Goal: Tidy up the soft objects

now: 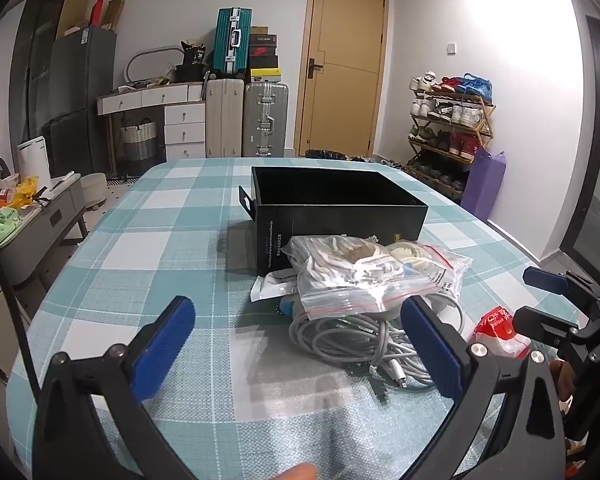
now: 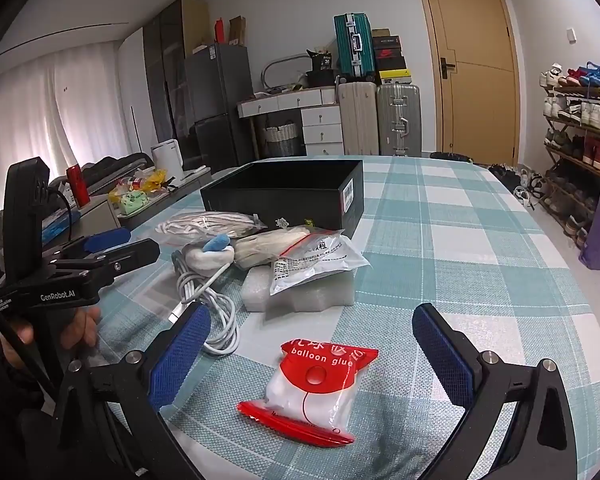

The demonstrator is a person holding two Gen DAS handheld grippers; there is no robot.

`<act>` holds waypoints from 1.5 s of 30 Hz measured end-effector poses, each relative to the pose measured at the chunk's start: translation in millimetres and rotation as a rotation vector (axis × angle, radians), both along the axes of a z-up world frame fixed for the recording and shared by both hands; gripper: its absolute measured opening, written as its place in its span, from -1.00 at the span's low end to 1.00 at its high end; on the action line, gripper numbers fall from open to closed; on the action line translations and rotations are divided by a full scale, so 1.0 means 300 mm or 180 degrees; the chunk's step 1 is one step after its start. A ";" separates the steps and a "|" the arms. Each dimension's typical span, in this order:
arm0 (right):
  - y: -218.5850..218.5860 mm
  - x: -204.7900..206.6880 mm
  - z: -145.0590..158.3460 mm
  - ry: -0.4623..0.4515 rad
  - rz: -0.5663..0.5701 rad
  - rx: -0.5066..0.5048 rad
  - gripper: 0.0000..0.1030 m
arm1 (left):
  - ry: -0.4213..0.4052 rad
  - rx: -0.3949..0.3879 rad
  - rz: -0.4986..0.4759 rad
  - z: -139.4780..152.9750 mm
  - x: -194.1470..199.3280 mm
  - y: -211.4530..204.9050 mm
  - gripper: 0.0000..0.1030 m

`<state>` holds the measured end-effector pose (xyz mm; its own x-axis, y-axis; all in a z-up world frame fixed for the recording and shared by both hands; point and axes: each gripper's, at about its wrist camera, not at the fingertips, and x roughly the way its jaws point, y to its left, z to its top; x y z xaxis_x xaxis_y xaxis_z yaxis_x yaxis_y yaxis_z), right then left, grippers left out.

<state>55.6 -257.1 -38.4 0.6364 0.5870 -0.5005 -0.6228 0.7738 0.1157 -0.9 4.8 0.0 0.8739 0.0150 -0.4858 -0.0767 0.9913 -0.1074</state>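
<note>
- The right hand-held gripper hangs over the checked surface with its blue pads spread wide and nothing between them. Just below and ahead of it lies the balloon glue packet, red-topped and flat on the cloth.
- The left wrist view shows that packet only as a red and white corner past the left gripper's right finger. Its printed name reads in the right wrist view alone.
- The left hand-held gripper is also spread and holds nothing. The coiled white cable lies between and just beyond its fingertips.
- On top of the cable rests a zip bag of white cords, with a second zip bag touching it on the right.
- Only the right wrist view shows the white foam block under a printed bag. It also shows a blue-tipped white bundle beside the cable.
- Behind the pile stands the open black box, its near wall just beside the bags. The right wrist view shows it from its right end.
- Far off stand suitcases, a door and a shoe rack.
</note>
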 end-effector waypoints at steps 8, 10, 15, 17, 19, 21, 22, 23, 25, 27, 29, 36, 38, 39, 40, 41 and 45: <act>0.003 0.001 -0.003 -0.0016 0.0000 -0.0025 0.99 | -0.0001 0.0001 0.0002 0.000 0.000 0.000 1.00; 0.003 0.002 -0.002 -0.0017 -0.0004 -0.0029 0.99 | -0.0004 0.0007 0.0001 0.000 -0.001 -0.001 1.00; 0.001 0.002 -0.003 -0.0018 -0.0001 -0.0035 0.99 | -0.0002 0.0007 -0.0002 0.000 0.000 -0.001 1.00; 0.004 0.002 -0.002 -0.0021 -0.0012 -0.0040 0.99 | -0.0003 0.0011 0.0001 0.000 -0.002 0.000 1.00; 0.006 0.002 -0.002 -0.0019 -0.0007 -0.0040 0.99 | -0.0003 0.0011 -0.0001 0.001 -0.001 0.000 1.00; 0.006 0.001 -0.002 -0.0028 -0.0018 -0.0045 0.99 | 0.0000 0.0012 0.0001 0.001 -0.001 -0.001 1.00; 0.007 -0.001 0.000 -0.0030 -0.0018 -0.0048 0.99 | -0.0003 0.0012 0.0001 0.001 -0.001 -0.001 1.00; 0.006 -0.002 0.000 -0.0032 -0.0022 -0.0045 0.99 | -0.0004 0.0011 0.0000 0.001 -0.002 0.001 1.00; 0.005 -0.003 0.000 -0.0036 -0.0028 -0.0046 0.99 | -0.0003 0.0015 -0.0001 0.001 -0.001 -0.001 1.00; 0.004 -0.003 -0.001 -0.0033 -0.0030 -0.0048 0.99 | -0.0002 0.0014 -0.0002 0.001 -0.001 -0.001 1.00; 0.004 -0.002 0.000 -0.0032 -0.0032 -0.0050 0.99 | -0.0002 0.0016 -0.0001 0.000 -0.001 -0.002 1.00; 0.004 -0.002 0.000 -0.0030 -0.0030 -0.0050 0.99 | -0.0004 0.0018 0.0006 -0.001 0.001 -0.001 1.00; 0.004 -0.003 0.000 -0.0031 -0.0029 -0.0049 0.99 | -0.0003 0.0016 0.0000 -0.001 0.001 -0.001 1.00; 0.004 -0.003 0.000 -0.0030 -0.0030 -0.0051 0.99 | -0.0002 0.0018 0.0000 -0.001 0.001 -0.001 1.00; 0.004 -0.003 0.000 -0.0032 -0.0028 -0.0050 0.99 | -0.0004 0.0021 0.0002 -0.001 0.000 -0.001 1.00; 0.004 -0.003 0.001 -0.0032 -0.0031 -0.0050 0.99 | -0.0005 0.0023 0.0004 -0.001 0.001 -0.002 1.00; 0.004 -0.003 0.000 -0.0028 -0.0029 -0.0050 0.99 | -0.0004 0.0023 -0.0001 -0.001 0.000 -0.001 1.00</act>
<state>54.7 -255.8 -38.3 0.6461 0.5732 -0.5039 -0.6166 0.7812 0.0980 -0.9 4.5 -0.3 0.8745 0.0182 -0.4846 -0.0763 0.9920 -0.1005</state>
